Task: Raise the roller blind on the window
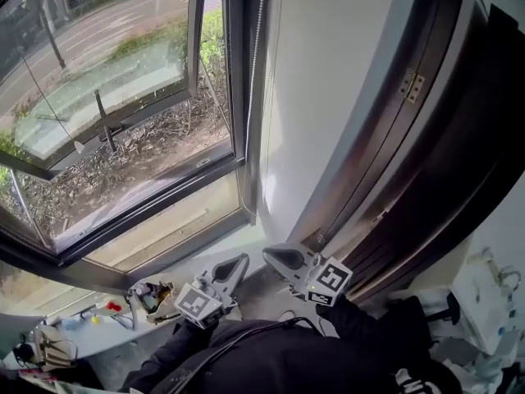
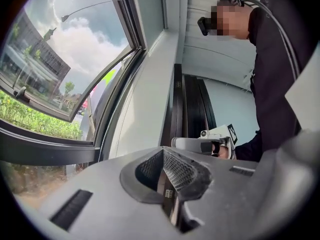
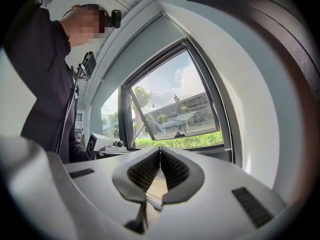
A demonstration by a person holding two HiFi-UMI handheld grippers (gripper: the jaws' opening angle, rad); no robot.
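Two hand-held grippers, one window, one bead chain; the roller blind itself is in no view.

1. Left gripper point(image 1: 239, 262): held low over the window sill point(image 1: 184, 269), pointing roughly level toward the corner beside the window. Jaws pressed together on nothing (its own view shows the ribbed pads point(image 2: 180, 171) meeting with only air beyond them).

2. Right gripper point(image 1: 273, 256): just beside the left, tips angled toward it. Jaws likewise closed and empty, as its own view confirms.

3. Bead chain point(image 1: 260, 48): hangs straight down the right edge of the window frame point(image 1: 236, 72), next to the white wall point(image 1: 328, 97), well above both grippers. Neither gripper touches it.

4. Roller blind: no fabric or bottom bar shows. The glass is bare as far as the pictures reach, and the hinged pane point(image 1: 115, 80) stands tilted outward. Whether the blind is already rolled up or merely sits above the picture edge cannot be told.

5. Small clutter point(image 1: 148, 298): on the sill, left of the left gripper; too small to identify.

Assessment: closed, empty tongs held low and close together read as a resting carry, not a working grip. The chain is probably the handle for raising the blind. One gripper would need to spread, rise to it and pinch, and thin beads may slip between the pads.
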